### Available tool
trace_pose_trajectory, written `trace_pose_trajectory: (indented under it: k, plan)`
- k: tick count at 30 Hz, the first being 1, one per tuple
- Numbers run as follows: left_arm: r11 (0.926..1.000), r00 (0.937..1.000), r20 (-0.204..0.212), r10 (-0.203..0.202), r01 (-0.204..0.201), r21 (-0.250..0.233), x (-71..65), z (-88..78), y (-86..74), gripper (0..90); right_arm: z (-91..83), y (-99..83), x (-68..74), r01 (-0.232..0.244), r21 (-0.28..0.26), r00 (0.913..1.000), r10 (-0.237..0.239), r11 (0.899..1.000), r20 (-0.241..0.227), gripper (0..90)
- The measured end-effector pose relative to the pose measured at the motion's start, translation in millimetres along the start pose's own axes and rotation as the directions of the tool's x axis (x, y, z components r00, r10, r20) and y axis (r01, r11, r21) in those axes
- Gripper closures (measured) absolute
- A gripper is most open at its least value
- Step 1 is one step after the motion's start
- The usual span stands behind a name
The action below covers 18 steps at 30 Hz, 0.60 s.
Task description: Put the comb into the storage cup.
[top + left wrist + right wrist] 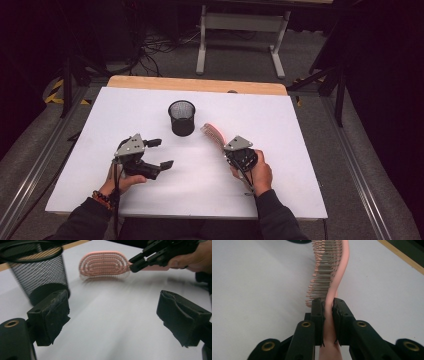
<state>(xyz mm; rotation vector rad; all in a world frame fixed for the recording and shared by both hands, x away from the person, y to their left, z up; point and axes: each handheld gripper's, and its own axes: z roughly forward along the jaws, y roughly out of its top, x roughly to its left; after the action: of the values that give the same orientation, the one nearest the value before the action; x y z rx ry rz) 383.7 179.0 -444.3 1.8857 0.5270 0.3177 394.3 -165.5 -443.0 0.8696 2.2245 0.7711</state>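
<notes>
Nearest us, at seven o'clock on the white table (200, 190), we hold the left gripper (161, 153) with its jaws spread wide and nothing between them. At five o'clock our right gripper (327, 306) is clamped on the handle of the pink hairbrush (214, 134), whose bristled head points toward eleven o'clock, raised off the table. Farther off, at twelve o'clock, the black mesh cup (181, 118) stands upright, just beside the brush head

a pink hairbrush (103, 263) of smooth, faintly glossy plastic, its bristles tipped with small beads; a black cup (181, 117) of fine wire mesh, apparently metal; a matt white sheet (280, 130) over a pale wooden table (150, 81); the left gripper (112, 315) pads (53, 311) look worn, rough and rubbery.
</notes>
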Motion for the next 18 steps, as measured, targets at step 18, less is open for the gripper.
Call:
trace_pose_trajectory:
  k: [18]
  plan:
    - [0.9984,0.9981,-0.033,-0.052,0.052,0.021,3.6,-34.7,-26.8,12.0,0.5,2.8,25.8,0.074,0.057,0.9869,-0.065,0.996,-0.147,69.5]
